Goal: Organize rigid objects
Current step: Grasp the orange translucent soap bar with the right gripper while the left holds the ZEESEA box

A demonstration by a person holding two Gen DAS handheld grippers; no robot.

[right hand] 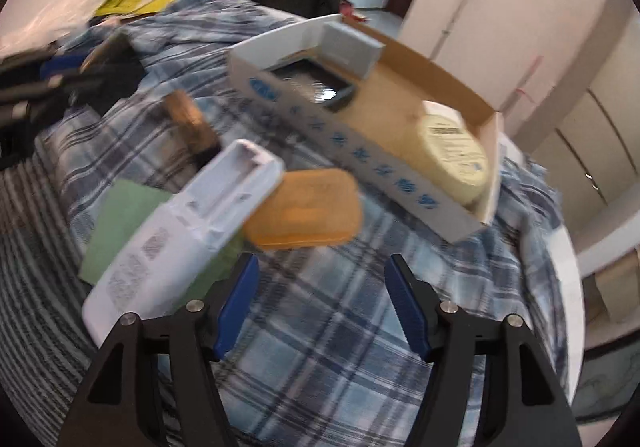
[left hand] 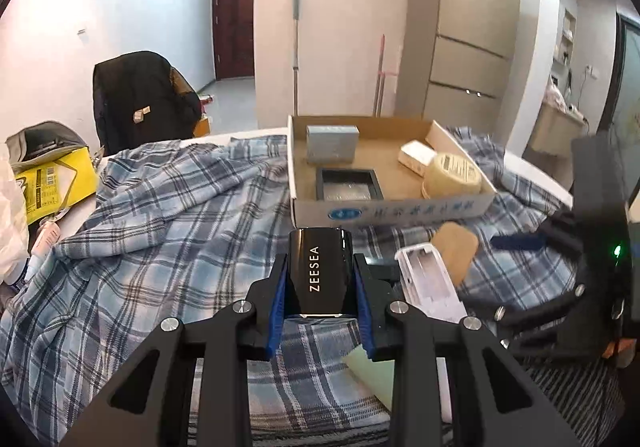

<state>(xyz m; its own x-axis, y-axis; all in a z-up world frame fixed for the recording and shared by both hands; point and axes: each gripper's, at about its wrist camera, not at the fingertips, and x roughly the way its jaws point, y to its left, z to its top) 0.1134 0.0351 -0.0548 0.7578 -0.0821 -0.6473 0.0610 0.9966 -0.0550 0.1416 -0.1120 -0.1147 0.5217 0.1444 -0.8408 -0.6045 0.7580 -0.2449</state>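
Observation:
My left gripper [left hand: 320, 279] is shut on a glossy black ZEESEA box [left hand: 320, 271], held above the plaid cloth in front of the cardboard tray [left hand: 400, 209]. The tray holds a grey box [left hand: 332, 143], a black square case [left hand: 347, 185], a white packet [left hand: 416, 157] and a round cream tin [left hand: 452, 175]. My right gripper [right hand: 322, 307] is open and empty over the cloth. Just beyond it lie an orange lidded case [right hand: 306, 213], a white plastic remote-like shell [right hand: 180, 231] on a green card [right hand: 124, 223], and a brown object [right hand: 188, 119]. The tray [right hand: 360, 155] lies further back.
A blue plaid cloth [left hand: 160, 231] covers the round table. A yellow bag [left hand: 52, 183] and clutter sit at the left edge. A black chair [left hand: 140, 99] stands behind. The right gripper body [left hand: 592, 247] shows at the right of the left wrist view.

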